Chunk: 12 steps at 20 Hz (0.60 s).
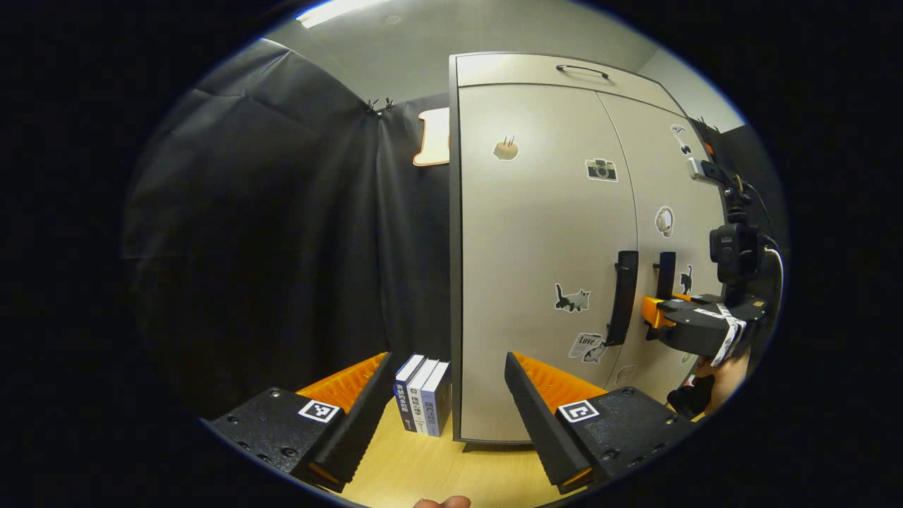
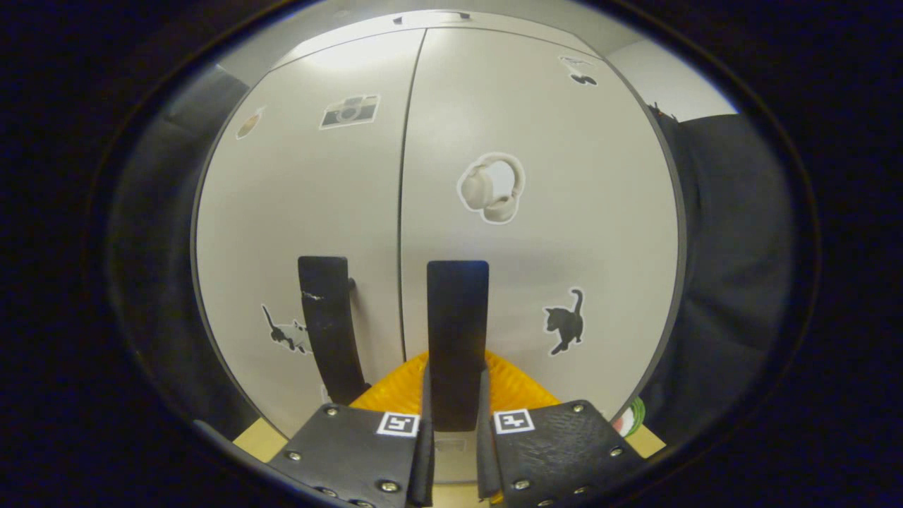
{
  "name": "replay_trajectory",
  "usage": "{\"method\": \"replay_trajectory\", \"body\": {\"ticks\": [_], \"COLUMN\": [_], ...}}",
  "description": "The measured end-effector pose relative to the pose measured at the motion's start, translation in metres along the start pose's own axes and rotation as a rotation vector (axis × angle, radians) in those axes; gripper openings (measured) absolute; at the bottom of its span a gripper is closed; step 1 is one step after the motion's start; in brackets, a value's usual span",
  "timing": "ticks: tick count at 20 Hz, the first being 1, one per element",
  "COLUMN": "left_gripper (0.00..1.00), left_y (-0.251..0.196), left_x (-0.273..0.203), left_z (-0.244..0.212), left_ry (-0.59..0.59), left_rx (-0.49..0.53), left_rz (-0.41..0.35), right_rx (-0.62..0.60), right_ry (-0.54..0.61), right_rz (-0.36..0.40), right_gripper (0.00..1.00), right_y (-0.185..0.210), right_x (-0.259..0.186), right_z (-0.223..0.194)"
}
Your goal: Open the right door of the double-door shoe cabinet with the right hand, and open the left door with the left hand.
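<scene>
A sticker point(image 1: 587, 346) low on the left door point(image 1: 543, 247) of the shoe cabinet carries the one legible word, "Love," in script, seen in the left gripper view. Three books point(image 1: 423, 391) standing on the desk point(image 1: 437, 469) beside the cabinet bear printed spines too small to make out. Square black-and-white coded markers point(image 2: 398, 424) sit on the gripper bodies; they hold patterns, not letters.

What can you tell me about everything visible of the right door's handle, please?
The right door's handle is a flat, dark, upright bar, plastic-looking, mounted near the right door's inner edge, beside the left door's handle. The right gripper is closed on its lower part, both fingers pressing its sides. In the left gripper view, it stands slightly off the still-closed door.
</scene>
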<state>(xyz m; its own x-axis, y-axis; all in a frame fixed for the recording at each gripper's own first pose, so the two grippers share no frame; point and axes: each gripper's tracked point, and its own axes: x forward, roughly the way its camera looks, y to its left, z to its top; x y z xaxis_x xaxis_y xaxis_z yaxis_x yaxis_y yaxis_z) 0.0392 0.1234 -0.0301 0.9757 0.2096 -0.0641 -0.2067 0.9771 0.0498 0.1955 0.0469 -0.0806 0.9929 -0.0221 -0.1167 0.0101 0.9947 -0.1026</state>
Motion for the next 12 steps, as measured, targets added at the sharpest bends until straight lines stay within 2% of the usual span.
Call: {"method": "replay_trajectory", "body": {"ticks": [2,3,12], "left_gripper": [0.97,0.97,0.97], "left_y": [0.0,0.001,0.013], "left_x": [-0.004,-0.007,-0.029], "left_z": [-0.002,-0.003,-0.01], "left_ry": [0.002,0.003,0.018], "left_rx": [-0.01,-0.009,-0.005], "left_rz": [-0.005,-0.003,0.025], "right_rx": [0.047,0.05,0.034], "right_ry": [-0.006,-0.004,-0.008], "right_rz": [-0.009,-0.007,0.044], "right_gripper": [0.24,0.11,0.11], "right_y": [-0.003,-0.001,-0.005], "right_x": [0.004,-0.001,-0.019], "right_z": [0.0,0.001,-0.001]}}
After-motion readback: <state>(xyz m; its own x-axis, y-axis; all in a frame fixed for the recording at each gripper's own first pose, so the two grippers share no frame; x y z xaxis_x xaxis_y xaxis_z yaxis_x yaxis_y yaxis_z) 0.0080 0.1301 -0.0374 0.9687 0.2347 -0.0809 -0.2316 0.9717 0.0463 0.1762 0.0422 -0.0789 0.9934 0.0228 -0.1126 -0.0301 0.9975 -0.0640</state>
